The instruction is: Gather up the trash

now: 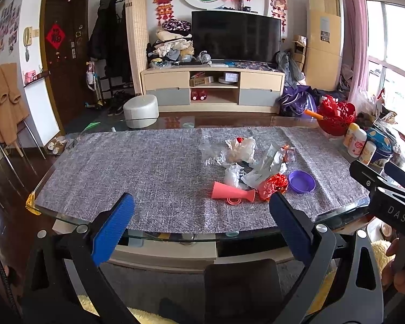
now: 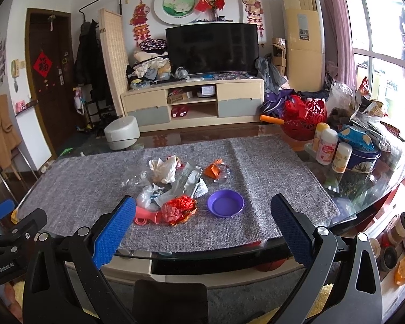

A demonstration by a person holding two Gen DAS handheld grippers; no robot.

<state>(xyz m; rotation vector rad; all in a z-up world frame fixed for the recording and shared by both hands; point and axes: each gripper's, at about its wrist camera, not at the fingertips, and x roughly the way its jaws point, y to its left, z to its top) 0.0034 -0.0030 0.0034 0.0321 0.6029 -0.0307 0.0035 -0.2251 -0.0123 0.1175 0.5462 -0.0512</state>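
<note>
Two grippers, left [image 1: 202, 205] and right [image 2: 202, 205], jaws wide, empty, one purple dish [image 2: 225, 203], one trash pile [image 2: 175, 186].

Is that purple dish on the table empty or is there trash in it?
Empty. The purple dish shows only its bare purple inside in both views; the trash pile lies on the mat beside it, none inside.

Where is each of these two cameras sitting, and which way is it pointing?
Left wrist view: sits on the left gripper, looking forward over the table toward the TV; its blue fingers frame the view, and the right gripper juts in at the right edge.
Right wrist view: sits on the right gripper, facing the same way; the left gripper shows at the left edge.
Shared: both see the trash pile, purple dish and pink cone.
</note>
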